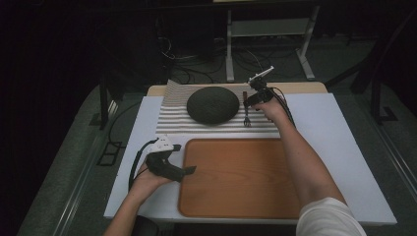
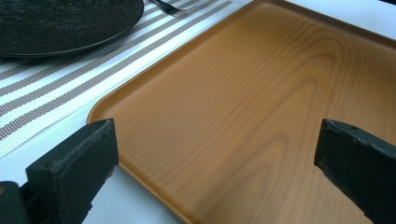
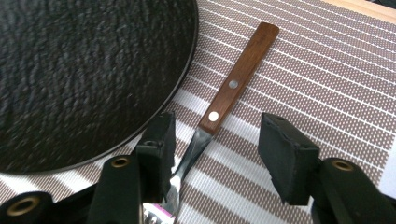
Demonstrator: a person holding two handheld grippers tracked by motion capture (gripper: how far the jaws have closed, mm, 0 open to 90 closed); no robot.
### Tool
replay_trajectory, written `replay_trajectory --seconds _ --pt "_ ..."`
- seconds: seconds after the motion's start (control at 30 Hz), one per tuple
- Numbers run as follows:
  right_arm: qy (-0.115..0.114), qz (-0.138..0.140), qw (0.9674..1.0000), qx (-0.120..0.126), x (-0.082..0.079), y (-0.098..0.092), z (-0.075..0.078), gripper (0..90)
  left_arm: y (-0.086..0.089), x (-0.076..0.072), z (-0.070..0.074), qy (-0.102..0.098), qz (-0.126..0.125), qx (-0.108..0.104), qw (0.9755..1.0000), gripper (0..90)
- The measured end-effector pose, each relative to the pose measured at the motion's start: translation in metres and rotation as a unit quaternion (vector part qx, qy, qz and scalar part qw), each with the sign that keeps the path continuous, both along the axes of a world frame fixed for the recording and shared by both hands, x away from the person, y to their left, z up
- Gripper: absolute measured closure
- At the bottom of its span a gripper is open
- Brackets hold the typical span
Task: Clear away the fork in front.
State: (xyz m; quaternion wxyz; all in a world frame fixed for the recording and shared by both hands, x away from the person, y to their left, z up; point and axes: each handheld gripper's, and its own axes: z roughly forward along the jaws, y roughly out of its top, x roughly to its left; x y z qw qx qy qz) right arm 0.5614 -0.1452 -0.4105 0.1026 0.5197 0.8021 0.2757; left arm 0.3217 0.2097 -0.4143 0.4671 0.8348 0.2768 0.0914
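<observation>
Right gripper (image 3: 215, 154): jaws spread, standing on both sides of the fork (image 3: 219, 107), not pressing it.
Fork: on the striped mat (image 3: 299, 93), just beside the dark plate (image 3: 84, 70).
Left gripper (image 2: 215, 154): jaws wide apart over the wooden tray (image 2: 243, 102).

One dark round plate (image 1: 213, 104), one fork (image 1: 247, 117) with a wooden handle, one striped placemat (image 1: 172, 110), one wooden tray (image 1: 239, 177), one white board (image 1: 329, 128) on one table, two handheld grippers, left (image 1: 189, 169) and right (image 1: 247, 102), two forearms
</observation>
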Motion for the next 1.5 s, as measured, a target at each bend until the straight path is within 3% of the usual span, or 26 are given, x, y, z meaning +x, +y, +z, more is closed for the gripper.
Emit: replay_trajectory --seconds 0.23,0.6,0.9,1.33,1.4,1.5 --pt "0.021 -0.006 0.9997 -0.010 0.013 0.005 -0.011 51.7 0.000 0.000 -0.001 0.001 -0.001 -0.001 1.0000 0.0" --pt "0.036 -0.007 0.9992 -0.016 0.022 0.012 -0.022 59.2 0.000 0.001 -0.001 0.001 -0.001 -0.001 1.0000 0.0" --pt "0.037 -0.007 0.9991 -0.019 0.021 0.013 -0.022 64.4 0.000 0.002 -0.001 0.001 -0.003 0.000 1.0000 0.0" --pt "0.039 -0.013 0.9983 -0.041 0.021 0.009 -0.021 71.5 -0.001 0.002 -0.001 0.000 -0.004 0.001 1.0000 0.0" --pt "0.026 0.004 0.9974 -0.068 0.019 0.014 -0.021 70.5 -0.001 0.002 -0.001 0.000 -0.004 0.002 1.0000 0.0" --pt "0.023 0.004 0.9971 -0.073 0.019 0.015 -0.021 70.7 -0.001 0.002 -0.001 0.000 -0.004 0.002 1.0000 0.0"
